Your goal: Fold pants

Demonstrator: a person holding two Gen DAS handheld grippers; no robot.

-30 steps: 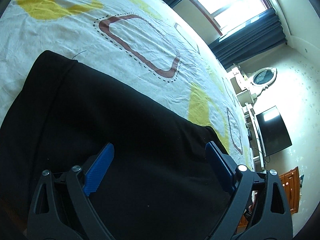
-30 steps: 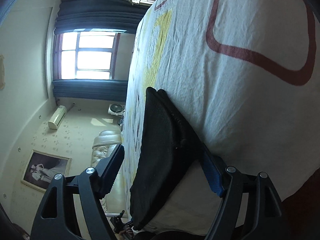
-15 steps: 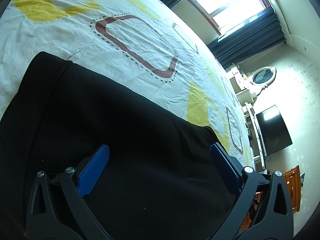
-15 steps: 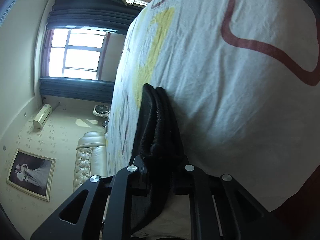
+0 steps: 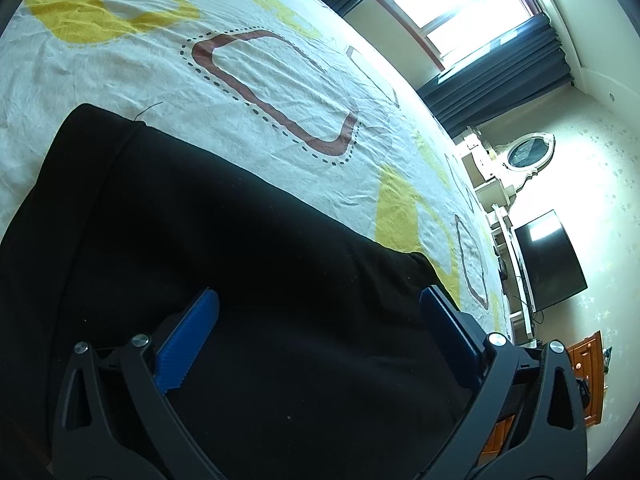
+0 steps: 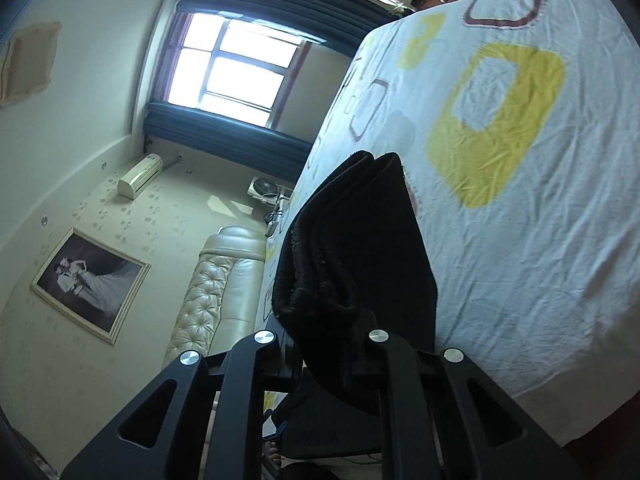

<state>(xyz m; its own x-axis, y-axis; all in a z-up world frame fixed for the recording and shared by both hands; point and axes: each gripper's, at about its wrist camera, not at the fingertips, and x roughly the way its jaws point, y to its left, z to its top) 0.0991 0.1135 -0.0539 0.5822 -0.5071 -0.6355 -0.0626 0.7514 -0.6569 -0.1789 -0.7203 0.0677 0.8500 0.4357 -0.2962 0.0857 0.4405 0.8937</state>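
1. Black pants point(image 5: 248, 264) lie spread flat on a bed sheet point(image 5: 256, 80) printed with yellow and dark red rounded squares, filling the lower half of the left wrist view.
2. The left gripper point(image 5: 320, 328) hangs over the dark cloth with its jaws spread wide; its two blue fingers point(image 5: 188, 336) stand well apart with nothing pinched between them.
3. In the right wrist view, the right gripper point(image 6: 320, 340) is clamped tight on a bunched edge of the pants point(image 6: 360, 240), the jaws drawn close with thick folds of fabric squeezed between them.
4. From that grip the cloth runs forward in several stacked layers over the bed sheet point(image 6: 540, 260), which is creased here and shows a large yellow square.
5. Beyond the bed's edge, a window point(image 6: 236, 76) framed by dark blue curtains point(image 6: 224, 136) glares with daylight.
6. A cream tufted sofa point(image 6: 216, 284) stands below a framed wedding portrait point(image 6: 88, 284) on a patterned wall.
7. A dark television point(image 5: 548, 264) and an oval mirror point(image 5: 530, 152) appear at the far right of the left wrist view.
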